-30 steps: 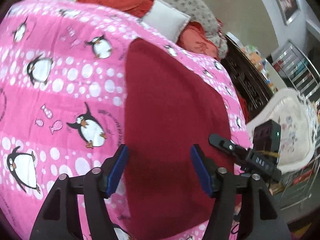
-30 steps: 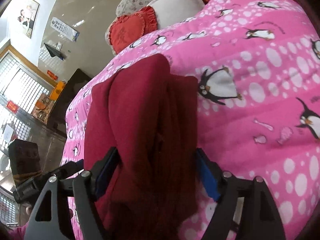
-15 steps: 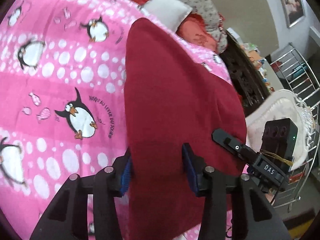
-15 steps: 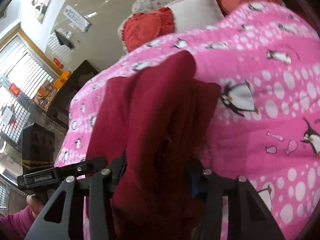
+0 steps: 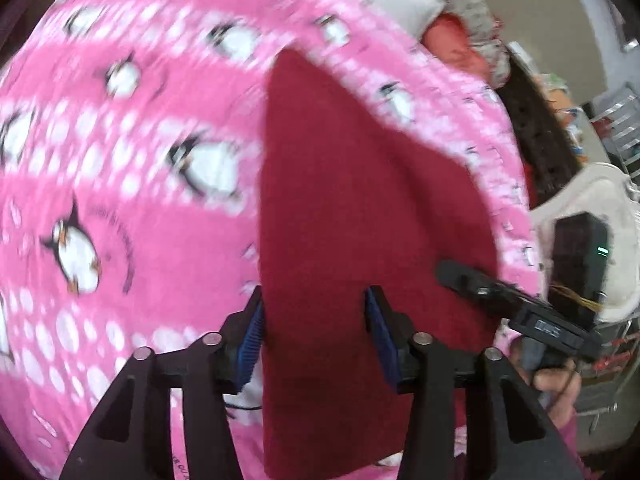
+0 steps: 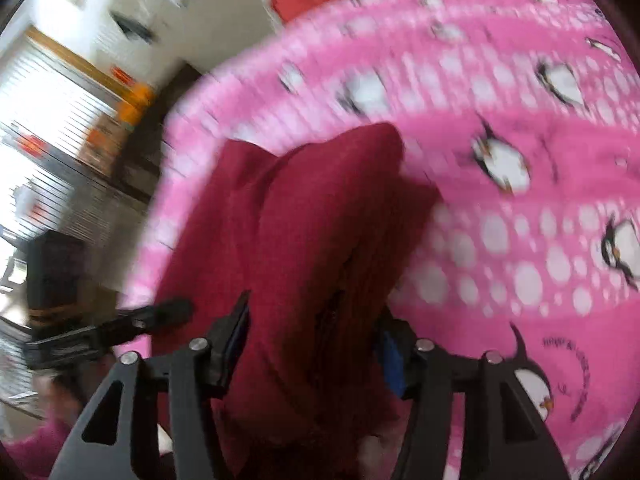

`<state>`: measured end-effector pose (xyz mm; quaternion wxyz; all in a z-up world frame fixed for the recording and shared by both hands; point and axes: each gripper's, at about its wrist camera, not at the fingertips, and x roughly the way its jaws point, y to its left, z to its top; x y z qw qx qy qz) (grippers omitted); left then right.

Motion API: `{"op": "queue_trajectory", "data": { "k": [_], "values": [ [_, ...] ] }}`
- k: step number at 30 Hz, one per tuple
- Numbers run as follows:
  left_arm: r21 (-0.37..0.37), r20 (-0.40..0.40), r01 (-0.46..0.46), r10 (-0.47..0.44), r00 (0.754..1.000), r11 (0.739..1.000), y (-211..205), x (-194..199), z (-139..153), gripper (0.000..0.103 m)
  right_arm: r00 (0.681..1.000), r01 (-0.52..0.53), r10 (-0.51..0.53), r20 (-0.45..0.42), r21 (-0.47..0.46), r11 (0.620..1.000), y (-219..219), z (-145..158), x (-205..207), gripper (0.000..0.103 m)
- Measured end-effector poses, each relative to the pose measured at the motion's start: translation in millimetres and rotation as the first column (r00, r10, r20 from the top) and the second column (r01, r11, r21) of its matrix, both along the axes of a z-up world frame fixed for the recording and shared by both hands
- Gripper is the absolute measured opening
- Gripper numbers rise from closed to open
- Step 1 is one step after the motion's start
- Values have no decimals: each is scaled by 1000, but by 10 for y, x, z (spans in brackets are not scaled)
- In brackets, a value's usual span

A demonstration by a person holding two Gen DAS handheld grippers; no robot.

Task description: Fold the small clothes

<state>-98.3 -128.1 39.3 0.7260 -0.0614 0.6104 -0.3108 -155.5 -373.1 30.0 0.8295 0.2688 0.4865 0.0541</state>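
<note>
A dark red garment lies on the pink penguin bedspread. My left gripper is shut on its near edge, blue pads pressing the cloth, which hangs below the jaws. In the right wrist view the garment is bunched in thick folds. My right gripper is shut on that bunched end. The right gripper also shows in the left wrist view at the garment's right side, and the left gripper shows in the right wrist view. Both views are motion-blurred.
Red, white and floral cushions lie at the head of the bed. A dark wooden cabinet and a white chair stand off the bed's right edge. Windows with blinds are at the left in the right wrist view.
Both grippers closed on the red garment, from open a second ago, and now lift and pull its near end; the views shift and blur with the motion.
</note>
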Motion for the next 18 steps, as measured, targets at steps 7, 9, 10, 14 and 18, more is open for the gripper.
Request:
{"op": "queue_trajectory", "data": {
  "k": [7,9,10,14,18],
  "values": [
    [94,257,-45,20,966,995,161,-266,359,34,991,-4,30,130,-191,982,239,629,-511,61],
    [104,306,-56,22,952,993,152,-304,415,34,977,-68,115,180,-249,966,433,836,-683,49],
    [106,326,-66,28,945,992,150,-329,425,34,971,-88,141,194,-261,961,523,864,-749,46],
    [94,360,-103,62,931,990,118,-400,468,34,958,-143,210,196,-307,941,816,769,-900,25],
    [101,413,-130,78,907,986,152,-540,557,34,990,-76,116,77,-400,913,796,341,-932,22]
  ]
}}
